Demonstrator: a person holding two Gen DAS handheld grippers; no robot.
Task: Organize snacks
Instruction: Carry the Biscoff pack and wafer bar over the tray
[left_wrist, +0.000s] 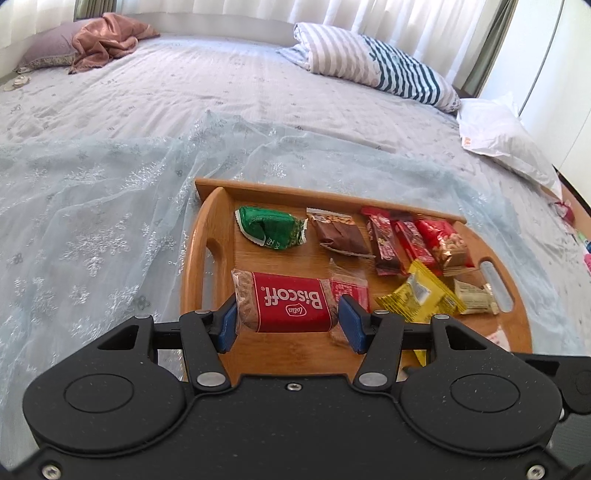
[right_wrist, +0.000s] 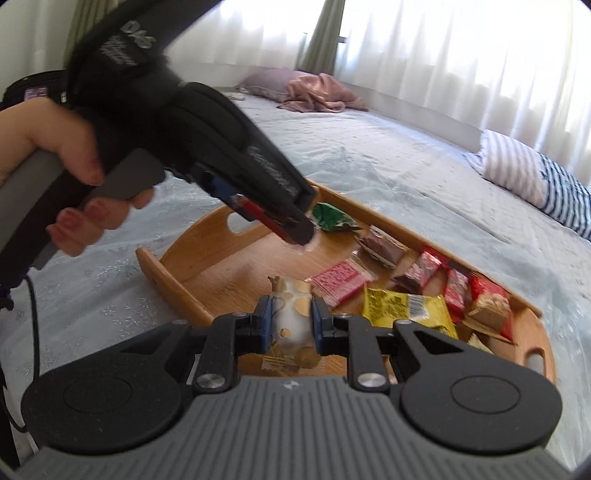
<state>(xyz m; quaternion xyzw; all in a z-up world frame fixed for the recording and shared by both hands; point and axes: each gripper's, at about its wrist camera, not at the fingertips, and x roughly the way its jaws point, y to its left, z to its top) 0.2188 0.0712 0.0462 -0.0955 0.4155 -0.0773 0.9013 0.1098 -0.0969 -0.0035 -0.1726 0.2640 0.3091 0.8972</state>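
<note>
Left wrist view: the left hand-held gripper (left_wrist: 288, 322) grasps a red Biscoff packet (left_wrist: 286, 306) between its blue pads, over the near-left part of a wooden tray (left_wrist: 207, 236) on the bed (left_wrist: 221, 103). A green snack (left_wrist: 271, 228) lies at 12 o'clock from it, a yellow packet (left_wrist: 421, 295) at 3 o'clock. Right wrist view: the right hand-held gripper (right_wrist: 289, 325) is clenched on a white, gold-dotted packet (right_wrist: 293, 314) above the tray's near edge; a hand (right_wrist: 70, 177) holds the left tool at 10 o'clock.

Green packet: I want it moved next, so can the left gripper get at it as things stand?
Probably not yet: the left gripper is shut on the Biscoff pack. The green packet lies uncovered on the tray beyond it.
</note>
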